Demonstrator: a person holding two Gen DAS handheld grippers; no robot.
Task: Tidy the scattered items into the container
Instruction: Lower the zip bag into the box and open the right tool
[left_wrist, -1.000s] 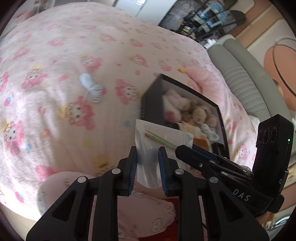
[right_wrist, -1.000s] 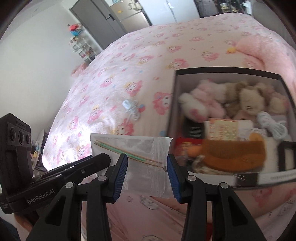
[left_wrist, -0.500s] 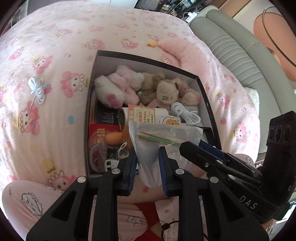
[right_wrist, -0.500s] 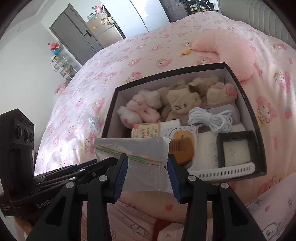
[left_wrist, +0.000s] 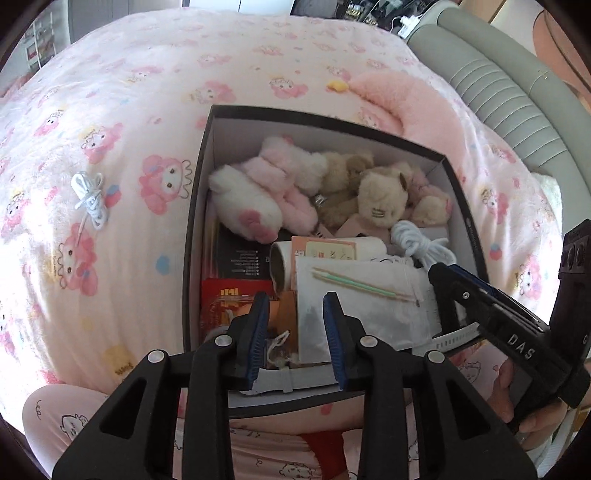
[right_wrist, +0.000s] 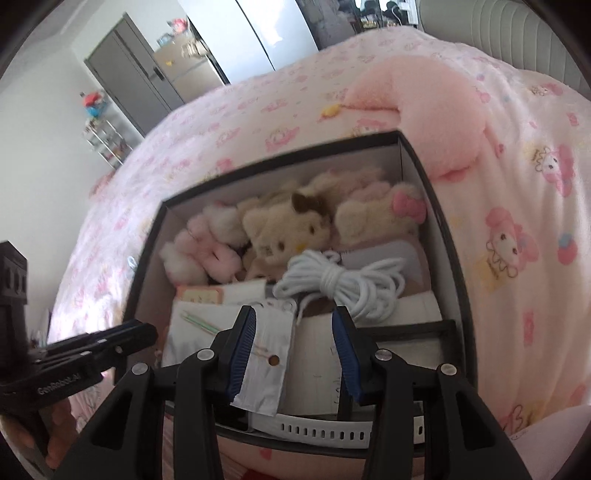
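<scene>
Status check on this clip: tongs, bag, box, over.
Left tongs just opening, clear bag now lying in the box, no pad pressing it. Right tongs open over the box, empty. White cord bundle still out on the bedspread.

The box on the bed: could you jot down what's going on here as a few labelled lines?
container: black box on the pink bedspread
inside: plush toys, white cord coil, clear bag of swabs
left gripper: open, jaws just widened, bag released
right gripper: open over box
still outside: small white cord
</scene>
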